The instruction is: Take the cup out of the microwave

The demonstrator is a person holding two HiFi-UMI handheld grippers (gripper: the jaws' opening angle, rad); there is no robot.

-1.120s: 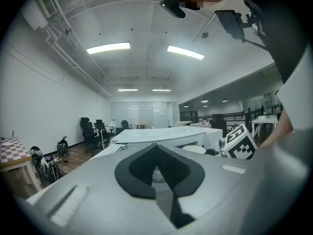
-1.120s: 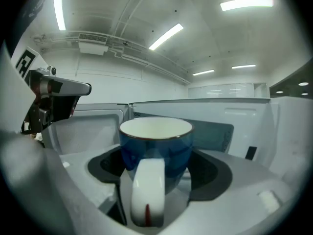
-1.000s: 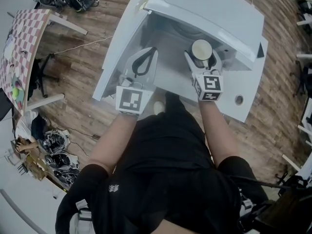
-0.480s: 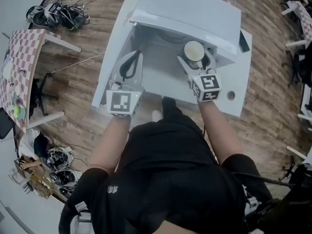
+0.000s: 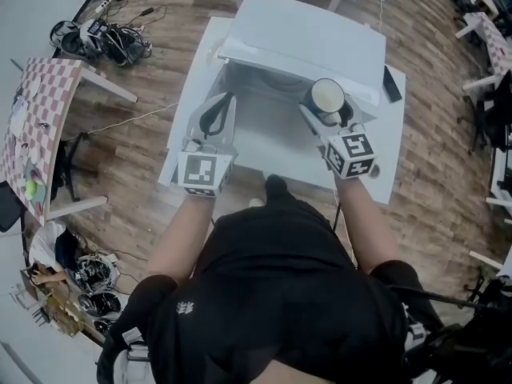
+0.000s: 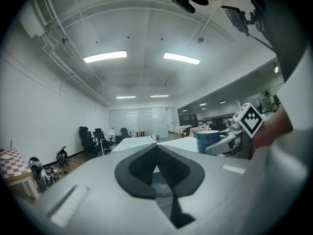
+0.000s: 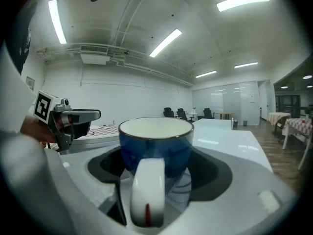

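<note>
- Two grippers are held up to the front of the white microwave (image 5: pixel 308 34).
- The left gripper (image 5: pixel 225 100) is before the microwave's left half, jaws pressed together on nothing.
- The right gripper (image 5: pixel 329 109) is at the microwave's front right edge, jaws clamped around the blue cup (image 5: pixel 327 95), which sits upright with its white handle facing back.

Right tool (image 7: pixel 157 174) gripping a blue cup (image 7: pixel 156 148) with white interior, its white handle (image 7: pixel 146 192) facing the camera; left tool (image 7: pixel 79 116) at left.

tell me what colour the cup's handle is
The handle is white, the cup blue; clearest in the right gripper view.
</note>
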